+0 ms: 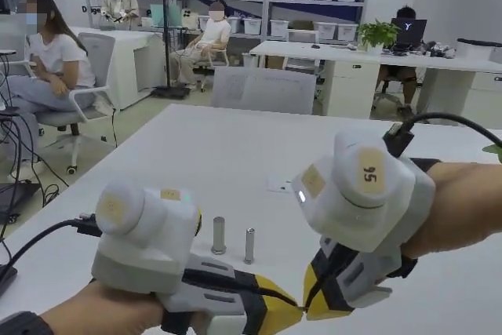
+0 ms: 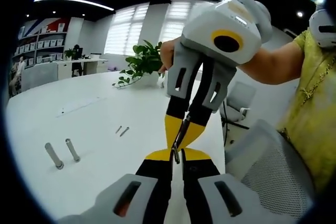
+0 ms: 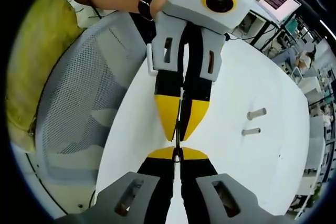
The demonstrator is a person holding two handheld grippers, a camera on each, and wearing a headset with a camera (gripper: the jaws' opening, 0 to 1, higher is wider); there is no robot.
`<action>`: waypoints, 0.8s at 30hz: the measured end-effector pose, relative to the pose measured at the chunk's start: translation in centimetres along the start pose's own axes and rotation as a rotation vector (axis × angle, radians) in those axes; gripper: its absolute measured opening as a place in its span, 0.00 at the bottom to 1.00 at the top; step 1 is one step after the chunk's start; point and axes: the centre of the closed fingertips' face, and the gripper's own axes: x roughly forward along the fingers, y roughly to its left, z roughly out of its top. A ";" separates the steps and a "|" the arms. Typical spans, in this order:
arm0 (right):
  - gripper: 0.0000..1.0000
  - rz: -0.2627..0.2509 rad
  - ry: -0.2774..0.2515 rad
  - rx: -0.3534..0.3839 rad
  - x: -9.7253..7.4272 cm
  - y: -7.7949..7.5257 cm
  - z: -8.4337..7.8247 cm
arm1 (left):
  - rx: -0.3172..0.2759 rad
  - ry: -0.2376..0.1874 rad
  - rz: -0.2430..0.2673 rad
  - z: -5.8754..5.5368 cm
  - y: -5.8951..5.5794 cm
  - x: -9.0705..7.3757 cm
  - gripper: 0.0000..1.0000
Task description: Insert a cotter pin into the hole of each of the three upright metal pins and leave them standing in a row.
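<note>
- Holding tip to tip: your left gripper point(image 2: 177, 157) and right gripper point(image 3: 178, 153) each have their jaws pressed together on one thin metal piece point(image 2: 181, 132), probably a cotter pin, whose long axis runs from one gripper to the other.
- Two upright metal pins point(image 1: 219, 235) point(image 1: 249, 245) stand just beyond the tips, nearer your left gripper, with their axes vertical.
- Two spare cotter pins point(image 2: 122, 129) lie flat beyond them.
- The label point(image 1: 369, 170) on the right gripper reads "56".

We look down from the head; our two gripper views face each other closely, all three sharing the metal pins point(image 1: 219, 235).
</note>
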 end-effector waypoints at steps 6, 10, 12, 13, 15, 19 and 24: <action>0.03 -0.009 -0.008 -0.009 -0.1 -0.1 0.1 | -0.046 0.001 -0.003 -0.1 0.1 0.1 0.03; 0.03 -0.016 -0.014 -0.019 -0.2 -0.1 0.3 | -0.068 0.006 -0.005 -0.3 0.2 0.1 0.03; 0.03 -0.019 -0.012 -0.026 -0.2 -0.2 0.3 | -0.080 0.002 -0.005 -0.3 0.2 0.1 0.03; 0.03 -0.019 -0.012 -0.026 -0.2 -0.2 0.3 | -0.093 -0.006 -0.006 -0.1 0.2 0.0 0.03; 0.03 -0.023 -0.014 -0.030 -0.2 -0.3 0.3 | -0.123 -0.009 -0.010 -0.1 0.3 0.0 0.03; 0.03 -0.027 -0.013 -0.037 -0.1 -0.4 0.3 | -0.145 0.002 -0.006 -0.2 0.4 0.1 0.02; 0.03 -0.037 -0.006 -0.061 -0.1 -0.4 0.3 | -0.163 0.014 -0.006 -0.4 0.4 0.1 0.01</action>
